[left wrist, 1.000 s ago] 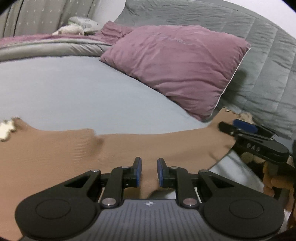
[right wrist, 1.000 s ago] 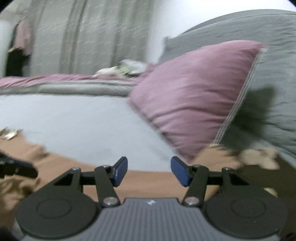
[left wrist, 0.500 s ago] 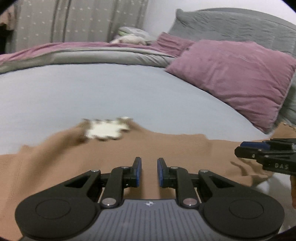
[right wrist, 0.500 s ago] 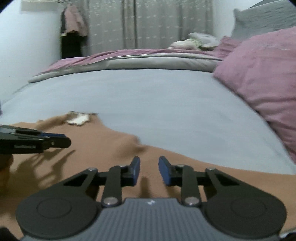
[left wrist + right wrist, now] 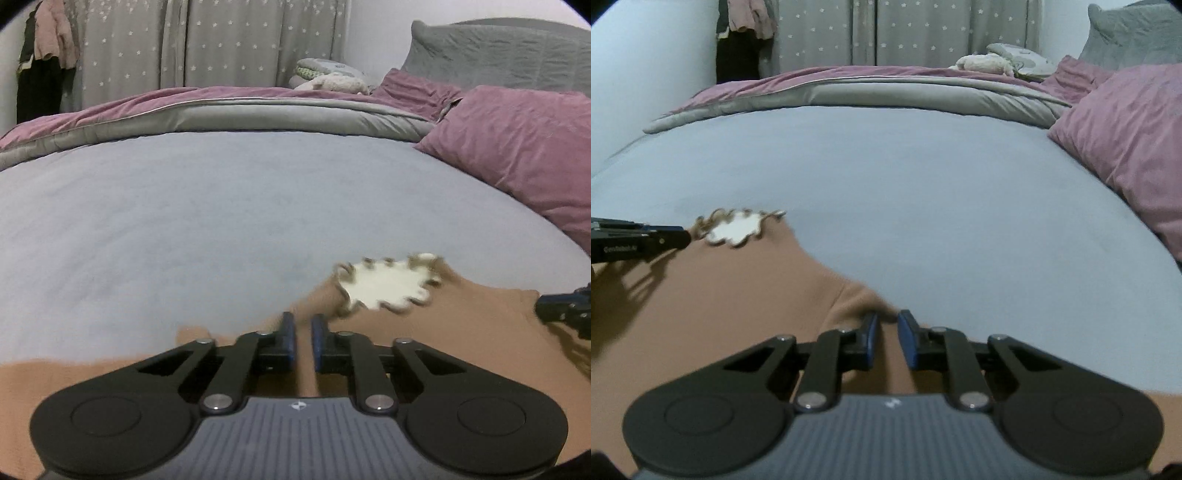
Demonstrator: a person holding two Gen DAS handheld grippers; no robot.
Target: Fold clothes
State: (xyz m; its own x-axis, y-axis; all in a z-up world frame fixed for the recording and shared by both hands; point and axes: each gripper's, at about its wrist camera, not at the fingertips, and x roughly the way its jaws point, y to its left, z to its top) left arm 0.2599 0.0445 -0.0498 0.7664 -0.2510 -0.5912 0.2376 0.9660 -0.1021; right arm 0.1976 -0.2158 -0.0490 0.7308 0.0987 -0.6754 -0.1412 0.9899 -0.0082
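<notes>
brown garment (image 5: 461,332) lies spread on the bed (image 5: 258,206) at six o'clock, cream lace patch (image 5: 388,284) on its far edge. left gripper (image 5: 300,332) and right gripper (image 5: 886,334) each pinch a fabric ridge, fingers nearly shut. keep both ends level and taut. mauve pillow (image 5: 1126,129) at two o'clock crowds the bed; rolled duvet (image 5: 258,114) at twelve.

bed (image 5: 207,206) with a grey-blue sheet
brown garment (image 5: 461,332) spread at 6 o'clock, purple pillow (image 5: 524,147) at 2 o'clock, folded purple-and-grey duvet (image 5: 229,110) at 12 o'clock.
</notes>
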